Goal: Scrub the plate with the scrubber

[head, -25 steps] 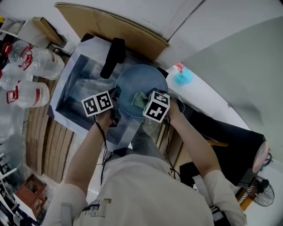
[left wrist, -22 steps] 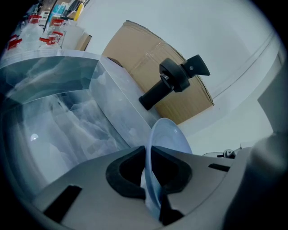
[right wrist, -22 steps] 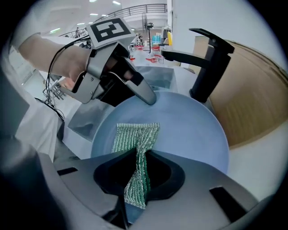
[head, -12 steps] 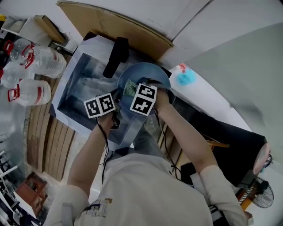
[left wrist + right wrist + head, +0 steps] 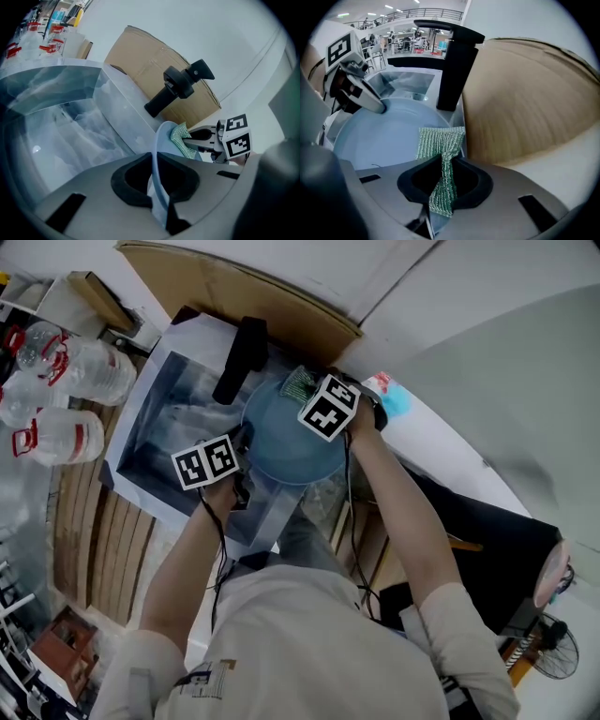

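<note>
A round blue plate (image 5: 286, 446) is held over the sink, tilted. My left gripper (image 5: 244, 442) is shut on its left rim; in the left gripper view the plate (image 5: 157, 154) runs edge-on between the jaws of my left gripper (image 5: 154, 164). My right gripper (image 5: 307, 390) is shut on a green mesh scrubber (image 5: 298, 382) at the plate's far rim, next to the faucet. The right gripper view shows the scrubber (image 5: 440, 154) pinched by my right gripper (image 5: 443, 166), its free end lying against the plate (image 5: 379, 140) near the rim.
A black faucet (image 5: 239, 360) stands behind the steel sink (image 5: 164, 427). A cardboard sheet (image 5: 234, 292) leans on the wall beyond it. Water bottles (image 5: 61, 381) sit at the left, and a blue object (image 5: 389, 406) lies on the white counter at the right.
My right gripper has carried the scrubber from the middle of the plate up to its far rim near the faucet. The left gripper still grips the plate in about the same place.
</note>
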Tool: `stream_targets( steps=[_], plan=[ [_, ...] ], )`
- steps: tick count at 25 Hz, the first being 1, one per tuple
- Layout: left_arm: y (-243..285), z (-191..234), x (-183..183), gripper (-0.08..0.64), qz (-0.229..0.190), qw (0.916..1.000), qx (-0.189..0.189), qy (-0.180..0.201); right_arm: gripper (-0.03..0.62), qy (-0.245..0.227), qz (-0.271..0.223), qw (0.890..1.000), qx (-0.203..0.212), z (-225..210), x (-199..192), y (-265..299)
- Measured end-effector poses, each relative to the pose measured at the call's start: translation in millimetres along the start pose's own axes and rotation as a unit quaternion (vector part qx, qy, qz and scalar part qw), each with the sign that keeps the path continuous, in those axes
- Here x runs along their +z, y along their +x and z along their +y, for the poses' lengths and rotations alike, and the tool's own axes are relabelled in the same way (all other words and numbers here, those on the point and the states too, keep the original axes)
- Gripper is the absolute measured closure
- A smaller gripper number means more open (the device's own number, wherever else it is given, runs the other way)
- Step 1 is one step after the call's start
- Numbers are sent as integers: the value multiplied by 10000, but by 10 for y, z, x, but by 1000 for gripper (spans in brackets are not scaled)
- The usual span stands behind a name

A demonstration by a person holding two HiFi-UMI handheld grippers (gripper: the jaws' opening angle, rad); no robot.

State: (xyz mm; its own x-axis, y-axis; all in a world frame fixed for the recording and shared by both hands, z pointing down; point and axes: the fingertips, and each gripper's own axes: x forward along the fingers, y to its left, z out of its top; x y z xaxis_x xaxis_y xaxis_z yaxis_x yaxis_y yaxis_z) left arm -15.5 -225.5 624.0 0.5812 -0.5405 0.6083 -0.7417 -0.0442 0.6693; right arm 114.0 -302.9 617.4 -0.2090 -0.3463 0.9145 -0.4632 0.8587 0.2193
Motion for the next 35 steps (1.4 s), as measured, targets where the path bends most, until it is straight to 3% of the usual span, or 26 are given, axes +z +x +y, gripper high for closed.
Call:
stream_targets(
  steps=[6,11,15,19,24,27,33,35],
  plan=[
    [22,21,11,526,-152,9997,150,-139,509,26,471,9988,-155,75,-505,-215],
    [72,10,19,523,-282,9987,292,-307,515,236,515,9982,215,398,-746,-391],
    [144,-36,40,515,-351,9977,338,-464,515,442,292,9967,608,708,-758,-528],
    [242,-96,89,497,-327,9972,229,-638,515,1236,-240,9870,1001,830,-670,-634],
    [235,-107,114,479,-315,9982,291,-416,514,1841,-674,9772,819,798,-618,-790],
    [149,-128,169,385,-412,9985,308,-210,514,2203,-985,9685,609,744,-575,-914],
    [-139,-405,309,337,-658,9944,241,791,514,3114,-1808,9328,-141,440,-481,-1294],
    [-270,-578,371,337,-756,9906,19,1138,514,3290,-2063,9205,-440,328,-442,-1508]
  ],
)
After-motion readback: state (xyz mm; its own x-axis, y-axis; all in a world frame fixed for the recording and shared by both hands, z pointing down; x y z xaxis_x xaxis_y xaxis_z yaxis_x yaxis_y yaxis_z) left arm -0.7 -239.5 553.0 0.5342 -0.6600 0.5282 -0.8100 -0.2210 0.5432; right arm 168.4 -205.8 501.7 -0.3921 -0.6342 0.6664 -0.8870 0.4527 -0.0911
